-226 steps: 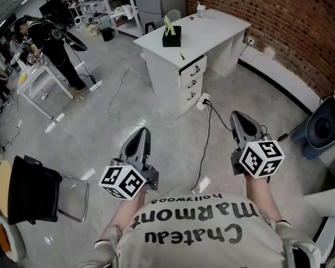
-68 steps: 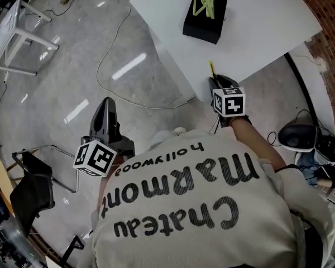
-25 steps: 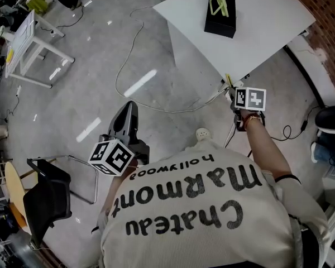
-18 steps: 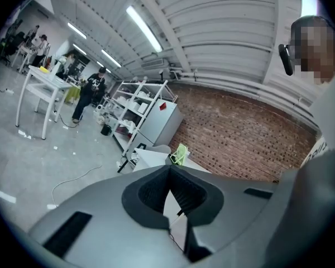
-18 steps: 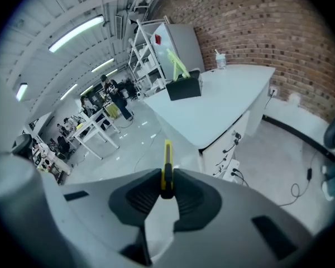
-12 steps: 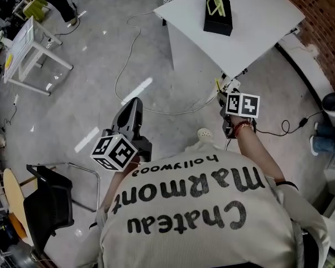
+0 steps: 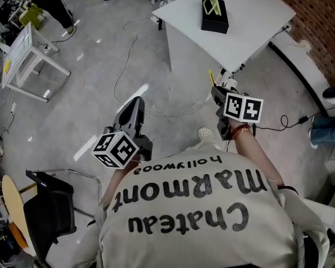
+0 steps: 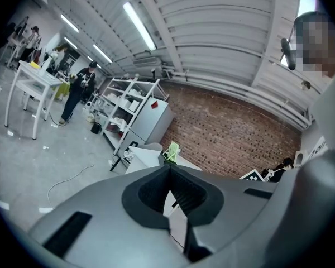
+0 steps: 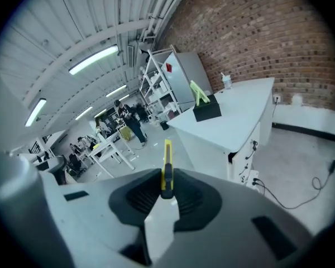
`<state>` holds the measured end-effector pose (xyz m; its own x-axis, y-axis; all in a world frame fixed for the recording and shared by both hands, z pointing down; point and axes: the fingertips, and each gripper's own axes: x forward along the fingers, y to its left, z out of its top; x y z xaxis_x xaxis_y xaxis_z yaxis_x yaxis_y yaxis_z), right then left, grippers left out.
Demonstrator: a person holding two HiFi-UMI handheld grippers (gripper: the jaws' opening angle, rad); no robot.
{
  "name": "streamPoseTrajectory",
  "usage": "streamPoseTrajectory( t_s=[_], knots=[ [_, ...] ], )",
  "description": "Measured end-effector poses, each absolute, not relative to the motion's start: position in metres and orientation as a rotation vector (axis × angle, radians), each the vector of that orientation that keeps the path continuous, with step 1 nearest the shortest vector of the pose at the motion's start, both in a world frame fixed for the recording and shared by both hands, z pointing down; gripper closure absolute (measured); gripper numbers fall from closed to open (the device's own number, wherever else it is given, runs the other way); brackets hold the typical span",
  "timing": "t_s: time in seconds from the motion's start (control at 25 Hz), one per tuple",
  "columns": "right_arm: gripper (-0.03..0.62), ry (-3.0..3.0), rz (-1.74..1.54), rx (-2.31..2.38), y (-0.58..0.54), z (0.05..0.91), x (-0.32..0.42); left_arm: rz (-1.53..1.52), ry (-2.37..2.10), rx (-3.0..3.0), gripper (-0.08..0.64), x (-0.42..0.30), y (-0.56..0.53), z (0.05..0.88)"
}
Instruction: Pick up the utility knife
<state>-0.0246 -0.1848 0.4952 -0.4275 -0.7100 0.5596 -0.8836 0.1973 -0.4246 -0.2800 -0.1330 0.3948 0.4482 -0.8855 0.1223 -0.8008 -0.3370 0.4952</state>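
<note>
Seen from above, the back of a person's shirt (image 7: 190, 216) reads "Chateau Marmont Hollywood", upside down in the frame. At centre right, the right gripper (image 7: 214, 91) clamps a yellow utility knife (image 7: 211, 77), whose tip sticks out past the jaws, just off the corner of the white desk (image 7: 257, 21) at upper right. At centre left, the left gripper (image 7: 138, 104) has its jaws together, empty.
</note>
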Motion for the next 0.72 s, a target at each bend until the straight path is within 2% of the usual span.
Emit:
streamPoseTrajectory(
  t_s=[0.72],
  knots=[
    [0.525,-2.612,0.891,1.558,-0.155,0.363,-0.043,-0.245,-1.42,2.274,0.56,-0.265,-0.117,0.366]
  ],
)
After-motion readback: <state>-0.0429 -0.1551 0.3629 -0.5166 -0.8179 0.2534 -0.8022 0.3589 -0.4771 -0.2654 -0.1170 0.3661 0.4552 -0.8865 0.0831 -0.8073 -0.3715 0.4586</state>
